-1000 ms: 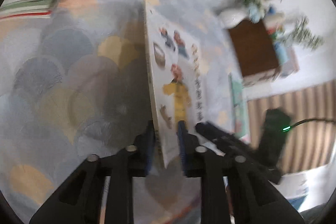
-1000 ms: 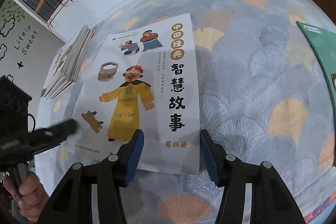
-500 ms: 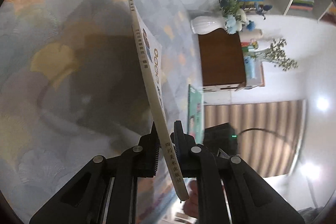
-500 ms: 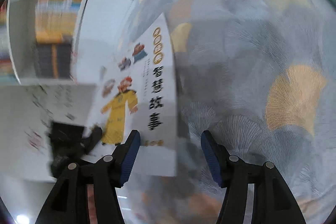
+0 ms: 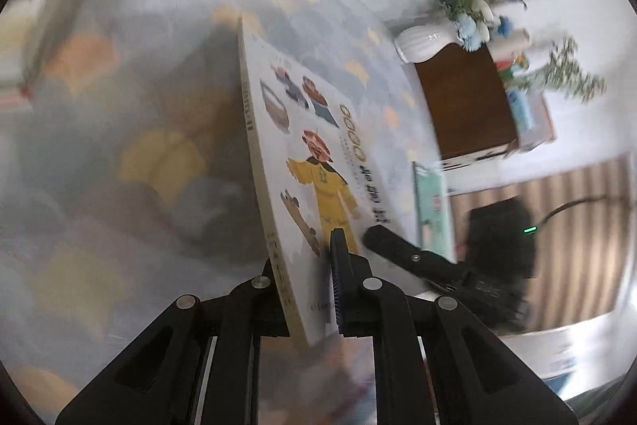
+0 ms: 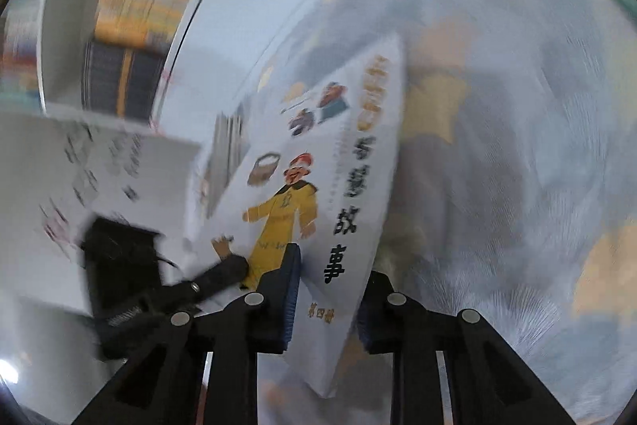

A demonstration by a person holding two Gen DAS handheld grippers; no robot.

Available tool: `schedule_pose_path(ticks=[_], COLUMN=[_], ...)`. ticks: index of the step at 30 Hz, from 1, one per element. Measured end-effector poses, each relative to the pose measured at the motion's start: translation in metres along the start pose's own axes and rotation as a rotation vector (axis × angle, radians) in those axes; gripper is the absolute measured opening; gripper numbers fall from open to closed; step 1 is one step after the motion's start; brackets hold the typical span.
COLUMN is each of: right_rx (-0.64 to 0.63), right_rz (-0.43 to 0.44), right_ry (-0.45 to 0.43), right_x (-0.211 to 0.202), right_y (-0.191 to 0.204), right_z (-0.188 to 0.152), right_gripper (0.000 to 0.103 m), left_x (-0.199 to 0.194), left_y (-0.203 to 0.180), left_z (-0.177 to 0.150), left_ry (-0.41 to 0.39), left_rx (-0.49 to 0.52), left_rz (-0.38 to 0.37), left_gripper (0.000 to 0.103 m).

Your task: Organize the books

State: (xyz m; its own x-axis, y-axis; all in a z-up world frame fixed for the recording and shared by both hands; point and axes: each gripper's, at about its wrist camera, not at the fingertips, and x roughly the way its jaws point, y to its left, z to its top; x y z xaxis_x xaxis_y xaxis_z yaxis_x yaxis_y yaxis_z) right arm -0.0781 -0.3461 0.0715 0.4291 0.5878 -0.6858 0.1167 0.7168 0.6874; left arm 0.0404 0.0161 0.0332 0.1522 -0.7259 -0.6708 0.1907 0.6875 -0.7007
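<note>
Now the left hand-held gripper (image 5: 306, 277) is closed almost fully on the bottom edge of the white picture book (image 5: 314, 162), near the spine corner, with one blue pad on the cover and the other finger behind it. The right hand-held gripper (image 6: 326, 301) has its jaws closed on the same bottom edge near the other corner, one blue pad pressing on the cover and the second finger behind the back of the book. So both grippers hold one book, which stands tilted on edge, lifted above the bench with its front cover showing a figure in a yellow robe. Under it lies the patterned cloth (image 5: 131, 154) of the bench, with grey and yellow fan shapes. Toward the far left edge of the bench a stack of books (image 6: 229, 146) is visible, blurred. Near the right edge of the bench lies a green book (image 5: 432, 202). Behind the far edge stand a white vase (image 5: 422, 45) with blue flowers and shelves of books (image 6: 139, 11).
</note>
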Motion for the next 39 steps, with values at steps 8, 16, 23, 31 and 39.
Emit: schedule_pose_path(ticks=[8, 16, 23, 31, 39], right_rx=[-0.361, -0.549, -0.625, -0.589, -0.550], right_rz=[-0.132, -0.003, 0.037, 0.029, 0.003], right_ry=[-0.027, -0.026, 0.022, 0.103, 0.180], right_x=[0.007, 0.058, 0.129, 0.195, 0.221], right_y=[0.095, 0.193, 0.247, 0.246, 0.232], right_z=[0.011, 0.042, 0.057, 0.072, 0.067], right_gripper=[0.023, 0.023, 0.024, 0.025, 0.025], left_x=[-0.061, -0.158, -0.194, -0.179, -0.187], left_y=[-0.005, 0.030, 0.085, 0.150, 0.184], left_z=[0.012, 0.037, 0.057, 0.076, 0.049], left_ry=[-0.141, -0.384, -0.471, -0.451, -0.464], left_rx=[0.096, 0.052, -0.023, -0.152, -0.266], left_rz=[0.068, 0.131, 0.196, 0.182, 0.275], left_gripper=[0.012, 0.012, 0.012, 0.014, 0.017])
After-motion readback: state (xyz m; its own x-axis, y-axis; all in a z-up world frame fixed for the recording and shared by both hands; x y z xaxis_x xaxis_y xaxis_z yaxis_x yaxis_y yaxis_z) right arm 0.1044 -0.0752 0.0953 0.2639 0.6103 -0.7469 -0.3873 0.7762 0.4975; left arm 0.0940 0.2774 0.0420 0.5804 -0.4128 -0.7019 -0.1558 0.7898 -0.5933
